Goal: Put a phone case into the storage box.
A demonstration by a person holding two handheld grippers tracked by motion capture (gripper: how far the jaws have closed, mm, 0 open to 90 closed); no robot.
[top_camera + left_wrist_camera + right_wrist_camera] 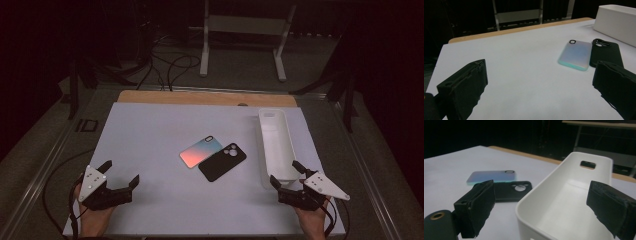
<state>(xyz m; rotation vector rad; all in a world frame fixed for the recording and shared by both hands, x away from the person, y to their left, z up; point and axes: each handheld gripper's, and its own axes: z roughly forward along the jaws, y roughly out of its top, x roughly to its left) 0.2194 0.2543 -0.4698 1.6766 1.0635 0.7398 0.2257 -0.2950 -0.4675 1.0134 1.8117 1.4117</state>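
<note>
In the high view, the counter (150, 140) is a flat, pale, matt surface with a wooden strip along its far edge. Near the middle lie two phone cases, flat and with rounded corners: a glossy case (201, 151) that fades from pink to pale blue, and a matt black case (223, 161) with a round camera opening, touching its right side. At the right stands a long white plastic bin (276, 145), smooth and narrow, with a handle slot in its far end wall. The left gripper (121, 176) rests at the near left corner, its jaws spread wide with nothing between them. The right gripper (286, 173) is at the near right, just beside the near end of the bin, jaws also wide apart and empty.

In the left gripper view, two rough black foam-like pads (464, 87) frame bare counter; both cases lie ahead to the right.

In the right gripper view, the pads (477, 203) stand on both sides of the bin's rounded near wall, without touching it.
</note>
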